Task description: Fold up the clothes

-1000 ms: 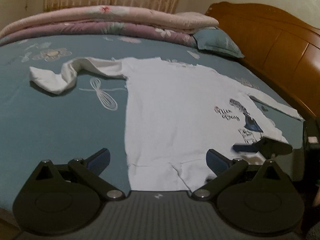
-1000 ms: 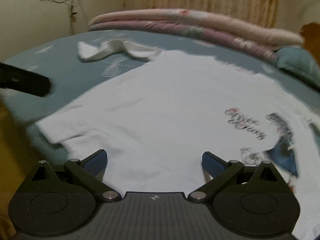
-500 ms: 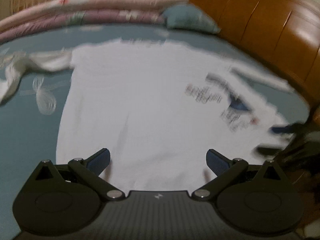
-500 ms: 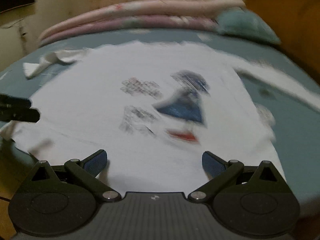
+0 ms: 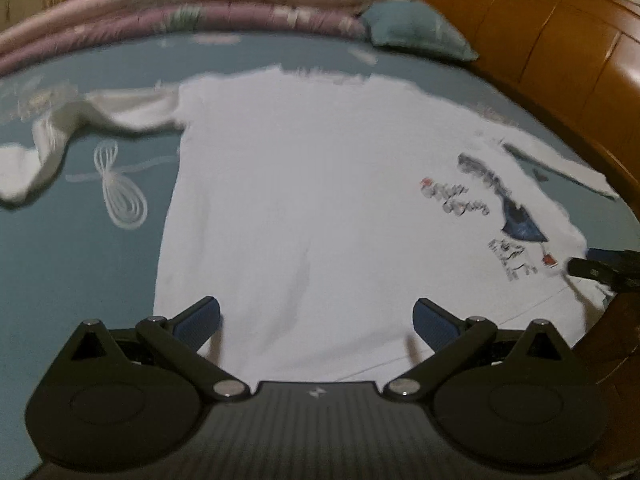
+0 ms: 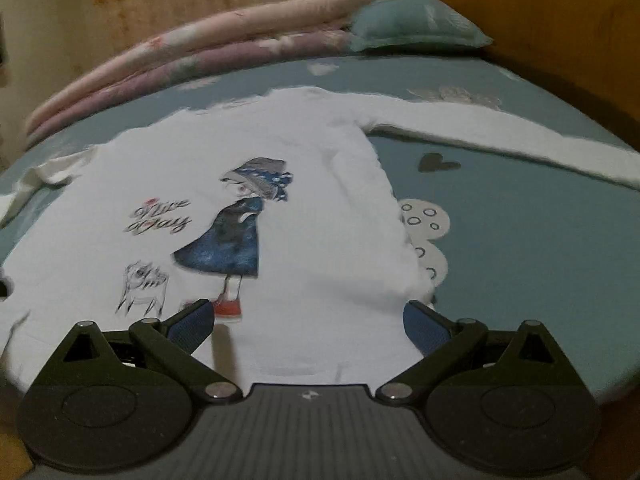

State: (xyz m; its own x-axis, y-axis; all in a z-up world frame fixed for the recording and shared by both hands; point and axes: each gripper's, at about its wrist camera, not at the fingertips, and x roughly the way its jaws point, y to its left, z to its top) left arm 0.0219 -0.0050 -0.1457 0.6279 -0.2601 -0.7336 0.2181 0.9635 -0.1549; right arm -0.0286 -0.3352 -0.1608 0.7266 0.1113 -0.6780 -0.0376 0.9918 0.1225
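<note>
White long-sleeved shirt point(image 5: 312, 184) lies spread flat, print side up, on the teal bedsheet point(image 5: 76, 264), and it fills the middle of both wrist views.

Left wrist view, left to right:
- At the left edge you see one sleeve point(image 5: 60, 136), bunched and bent back on itself on the sheet.
- Your left gripper point(image 5: 316, 320) sits at the bottom centre above the shirt's near hem. Its two blue-padded fingers point(image 5: 198, 320) are spread wide apart and grip nothing.
- The printed figure point(image 5: 520, 224) lies at the right of the shirt body.
- At the far right edge, a dark finger of your other gripper point(image 5: 600, 268) reaches in just beside the shirt's corner.
- Folded quilts point(image 5: 192, 4) and a teal pillow point(image 5: 416, 32) lie along the top; the wooden headboard point(image 5: 560, 60) fills the upper right.

Right wrist view, left to right:
- The shirt's body point(image 6: 200, 168) covers the left and centre of the frame, with the words "Nice Day" point(image 6: 160, 220) left of a girl in a blue dress point(image 6: 228, 244).
- Your right gripper point(image 6: 306, 320) is at the bottom centre over the near hem. Its fingers are spread, with nothing between them; the right pad point(image 6: 424, 326) sits at the shirt's lower right corner. Whether it touches the cloth cannot be told.
- The other sleeve point(image 6: 500, 136) stretches straight out across the upper right, lying flat on the sheet.
</note>
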